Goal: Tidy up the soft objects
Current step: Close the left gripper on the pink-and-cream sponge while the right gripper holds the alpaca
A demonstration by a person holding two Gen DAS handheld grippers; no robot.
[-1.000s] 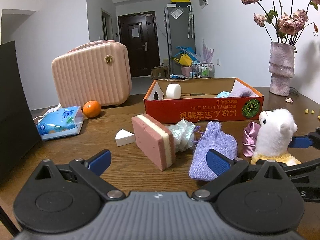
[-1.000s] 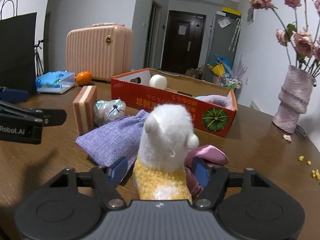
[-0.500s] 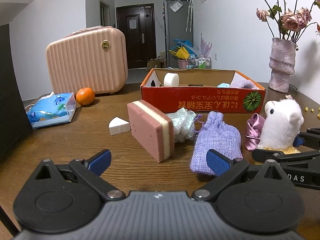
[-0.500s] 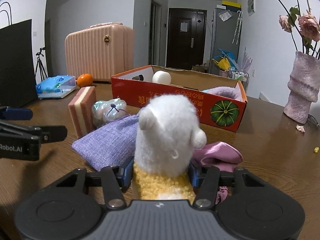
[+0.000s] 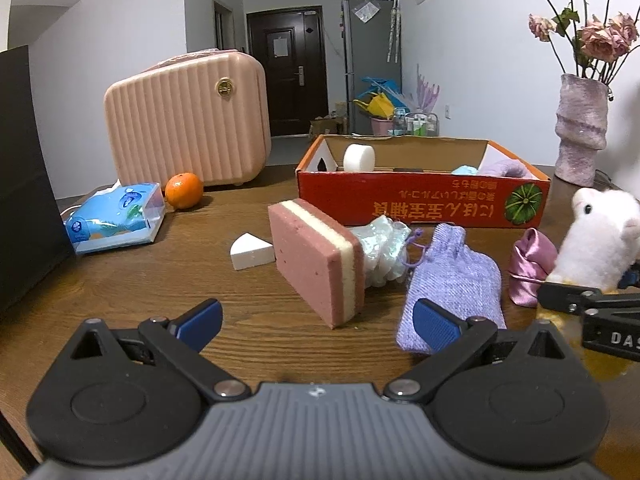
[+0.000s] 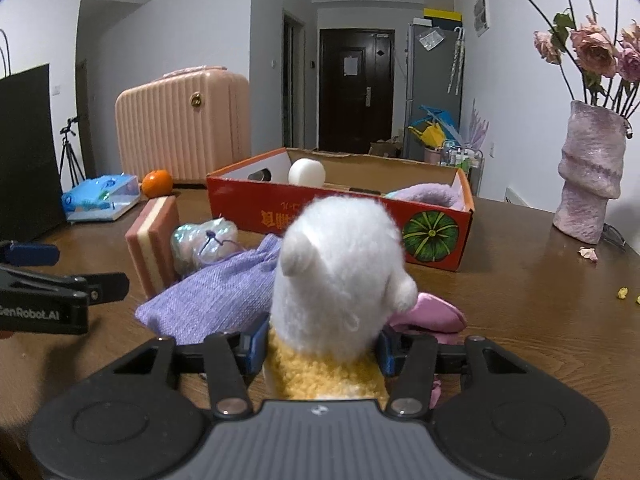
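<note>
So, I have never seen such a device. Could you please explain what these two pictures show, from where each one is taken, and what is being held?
No robot arm is here: a person holds a two-finger gripper in each hand, and a fisheye camera on each looks forward along its fingers. The black shape at the bottom of each picture is the gripper itself.

The left wrist picture shows the left gripper open and empty above the wooden table. Ahead of it lie a pink sponge, a purple pouch, a shiny pouch, a pink satin pouch and a white wedge. Behind them is a red cardboard box with a few soft things already inside.

The right wrist picture shows the right gripper closed on a white plush toy, with blue pads pressing its yellow body from both sides. The task is sorting soft things.
</note>
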